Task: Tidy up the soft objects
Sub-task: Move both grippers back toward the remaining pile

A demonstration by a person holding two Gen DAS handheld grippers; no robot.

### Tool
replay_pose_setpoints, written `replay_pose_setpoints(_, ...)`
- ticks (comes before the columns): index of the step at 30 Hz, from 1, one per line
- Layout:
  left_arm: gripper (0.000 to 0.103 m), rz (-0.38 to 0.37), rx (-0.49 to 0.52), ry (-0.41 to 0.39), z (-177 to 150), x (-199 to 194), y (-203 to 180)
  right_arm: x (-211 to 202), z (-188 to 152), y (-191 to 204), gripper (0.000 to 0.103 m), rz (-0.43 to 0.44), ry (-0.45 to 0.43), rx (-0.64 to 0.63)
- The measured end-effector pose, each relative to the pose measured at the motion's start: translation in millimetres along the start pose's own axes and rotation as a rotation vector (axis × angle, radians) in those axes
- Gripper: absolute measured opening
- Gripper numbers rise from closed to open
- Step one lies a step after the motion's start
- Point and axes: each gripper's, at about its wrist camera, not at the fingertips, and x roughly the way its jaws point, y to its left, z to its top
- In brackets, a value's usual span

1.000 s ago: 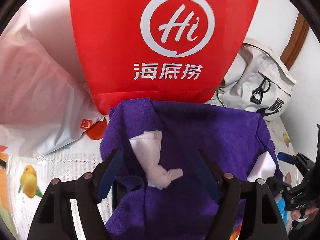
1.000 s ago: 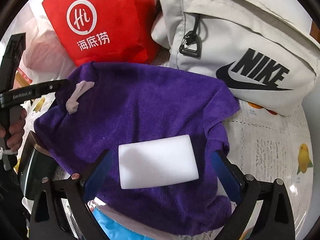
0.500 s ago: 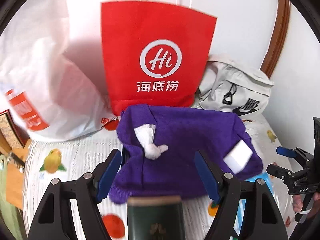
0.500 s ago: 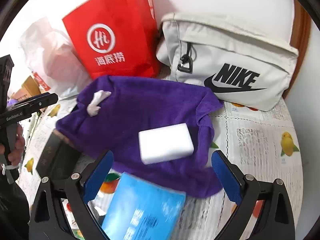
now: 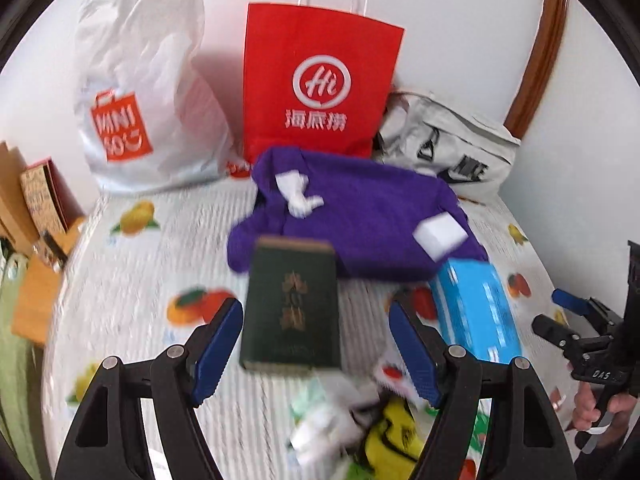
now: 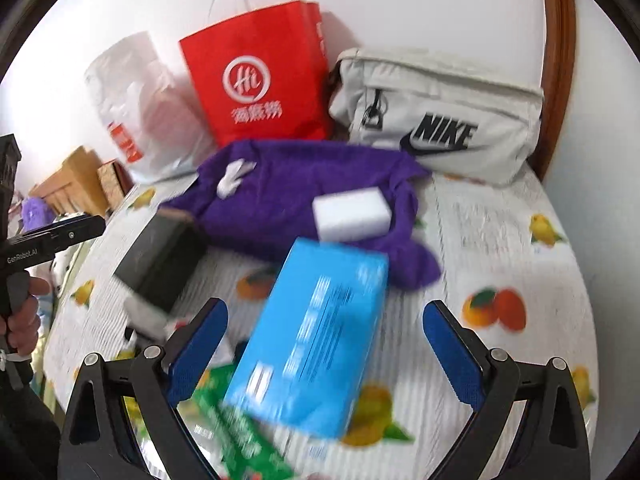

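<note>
Both tongs stood released and empty: left gripper (image 5: 316,350), right gripper (image 6: 322,350). Nearest, a dark green box (image 5: 291,308) and blue carton (image 6: 316,336) lay on the fruit-print tablecloth (image 6: 500,248). Beyond, the crumpled purple towel (image 6: 288,196) carried a white sponge block (image 6: 352,213) and a white rag (image 5: 298,194); sorting judged barely begun. Farthest, a red paper bag (image 5: 320,80) stood against the white wall.

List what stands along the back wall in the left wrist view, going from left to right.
White Miniso plastic bag → red Haidilao paper bag → light grey Nike bag. The purple towel lies in front of the last two, so it is left out of the order.
</note>
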Motion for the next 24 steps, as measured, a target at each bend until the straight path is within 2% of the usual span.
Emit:
replay_pose_setpoints(3,0.074,-0.012,-0.008,0.011,-22,-7,-2,-10,-22,6,0.098,0.005,-0.003,-0.010)
replay_pose_setpoints(10,0.074,-0.018,-0.059,0.058,-69,-16,1,-21,-78,36,0.097,0.089,-0.026,-0.128)
replay_pose_setpoints(13,0.074,-0.011,-0.066,0.067,-85,-16,2,-10,-95,43,0.089,0.129,-0.002,-0.157)
replay_pose_setpoints(17,0.074,-0.018,-0.089,0.089,-102,-14,4,13,-105,44,0.074,0.164,0.044,-0.174)
replay_pose_setpoints(24,0.074,-0.020,-0.114,0.115,-114,-9,9,36,-106,43,0.074,0.245,0.060,-0.178)
